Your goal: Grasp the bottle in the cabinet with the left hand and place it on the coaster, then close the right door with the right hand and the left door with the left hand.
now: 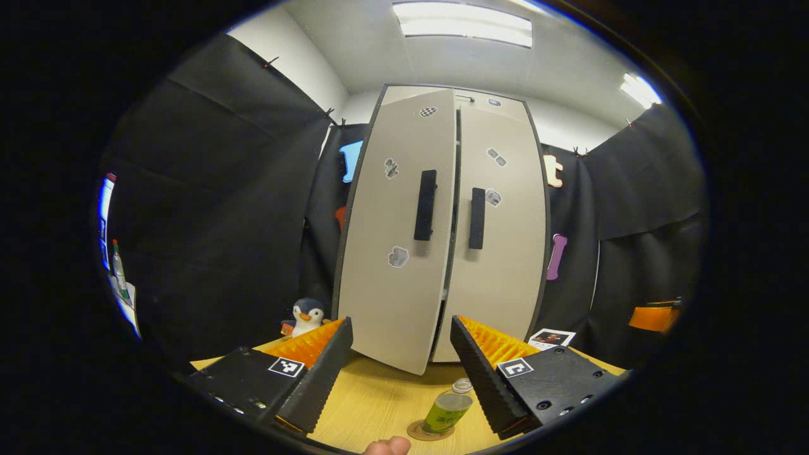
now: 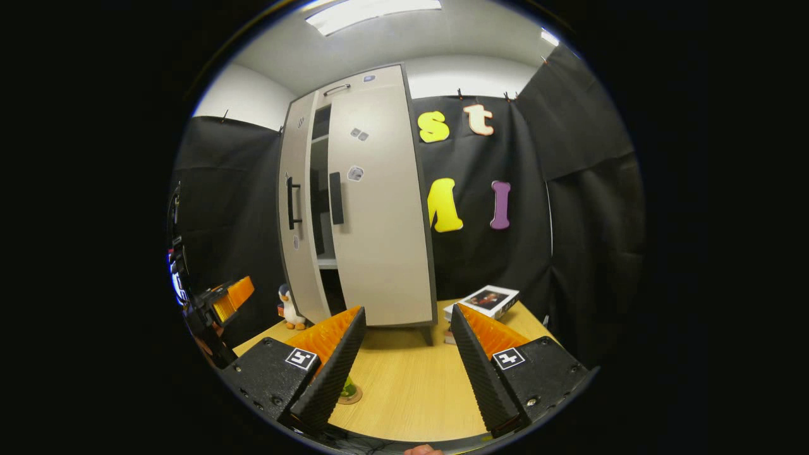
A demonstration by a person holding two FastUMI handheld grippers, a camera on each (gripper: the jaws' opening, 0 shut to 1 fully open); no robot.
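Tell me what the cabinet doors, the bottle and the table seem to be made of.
Cabinet doors: smooth matte beige panels, probably laminated board or painted metal; flat, no grain.
Bottle: likely clear plastic, see-through near the neck, with a green label.
Table: light wood or wood-look laminate; faint grain, slight sheen.

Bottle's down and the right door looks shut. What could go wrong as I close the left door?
1. The left door is ajar; its lower edge swings above the table near the bottle on the coaster, so a low left gripper might tip the bottle.
2. The penguin toy stands close beside the cabinet and could get bumped.
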